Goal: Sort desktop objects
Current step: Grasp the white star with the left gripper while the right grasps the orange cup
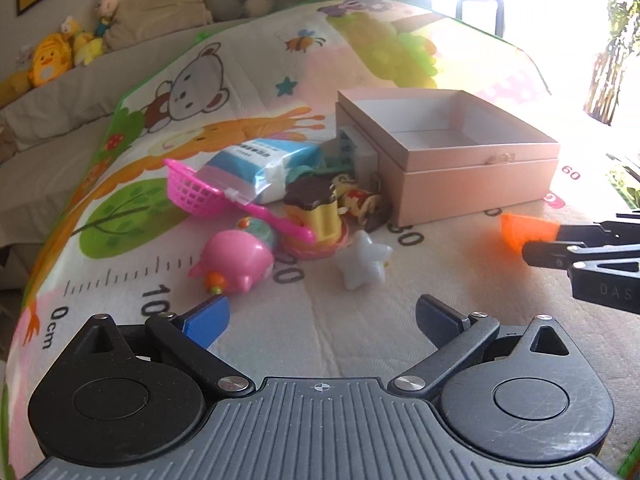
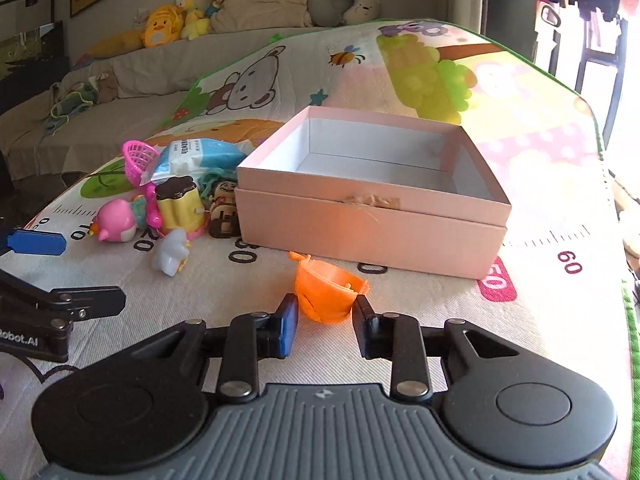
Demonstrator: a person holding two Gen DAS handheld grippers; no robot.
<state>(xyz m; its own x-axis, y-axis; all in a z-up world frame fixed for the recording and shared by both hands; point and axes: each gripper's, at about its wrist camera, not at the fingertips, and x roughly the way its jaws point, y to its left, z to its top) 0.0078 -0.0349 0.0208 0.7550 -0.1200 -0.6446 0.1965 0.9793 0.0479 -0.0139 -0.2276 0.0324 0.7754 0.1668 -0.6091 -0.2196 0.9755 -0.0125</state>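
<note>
— Right wrist view: what does the right gripper [image 2: 325, 316] hold?
— An orange toy cup [image 2: 326, 292] sits between its fingers, gripped just in front of the pink box [image 2: 360, 224].
— And the left gripper [image 1: 320, 320]?
— Its jaws are spread wide with nothing between, near the white star [image 1: 362, 266] and pink toy [image 1: 236, 262] on the play mat [image 1: 360, 340].

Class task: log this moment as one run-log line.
left tongs open, empty | right tongs shut on orange cup | pink box empty
</note>
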